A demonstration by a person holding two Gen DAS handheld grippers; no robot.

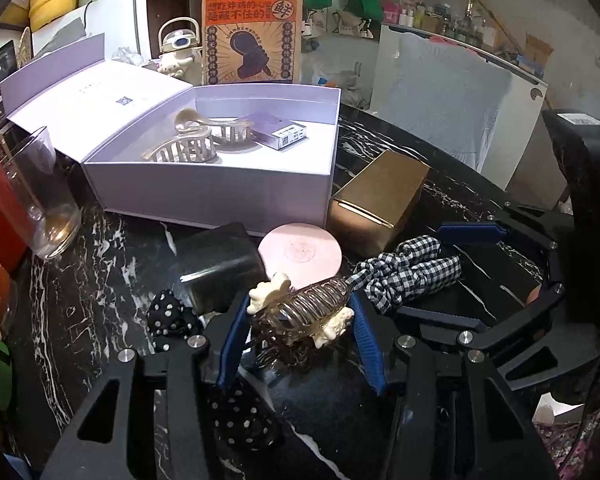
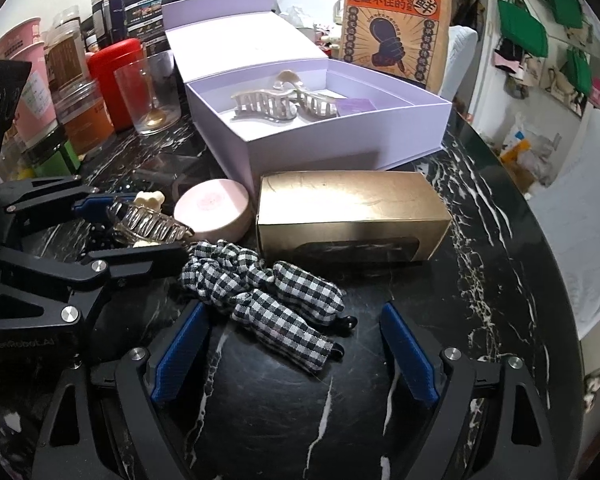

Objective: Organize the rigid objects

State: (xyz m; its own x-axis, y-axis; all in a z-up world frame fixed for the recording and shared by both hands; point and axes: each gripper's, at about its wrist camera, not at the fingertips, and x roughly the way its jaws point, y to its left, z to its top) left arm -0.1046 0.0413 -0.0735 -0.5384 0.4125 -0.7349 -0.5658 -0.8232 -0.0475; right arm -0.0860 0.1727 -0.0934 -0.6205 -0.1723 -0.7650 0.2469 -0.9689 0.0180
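Note:
My left gripper [image 1: 300, 320] is shut on a clear hair claw clip with cream bear ends [image 1: 300, 310], low over the black marble table [image 1: 100, 280]; it also shows in the right wrist view [image 2: 148, 224]. My right gripper [image 2: 292, 344] is open and empty, just behind a black-and-white checked hair clip [image 2: 268, 300]. An open lilac box [image 1: 204, 184] holds two beige claw clips [image 1: 188, 146] and a small purple carton [image 1: 284, 132]. A gold box [image 2: 352, 216] and a pink round compact [image 2: 214, 210] lie in front of it.
A black polka-dot fabric piece [image 1: 172, 320] and a dark cube [image 1: 216, 264] lie by my left gripper. A drinking glass [image 2: 150, 92], a red bottle [image 2: 116, 80] and several jars stand at the left. A printed paper bag [image 2: 396, 20] stands behind the box.

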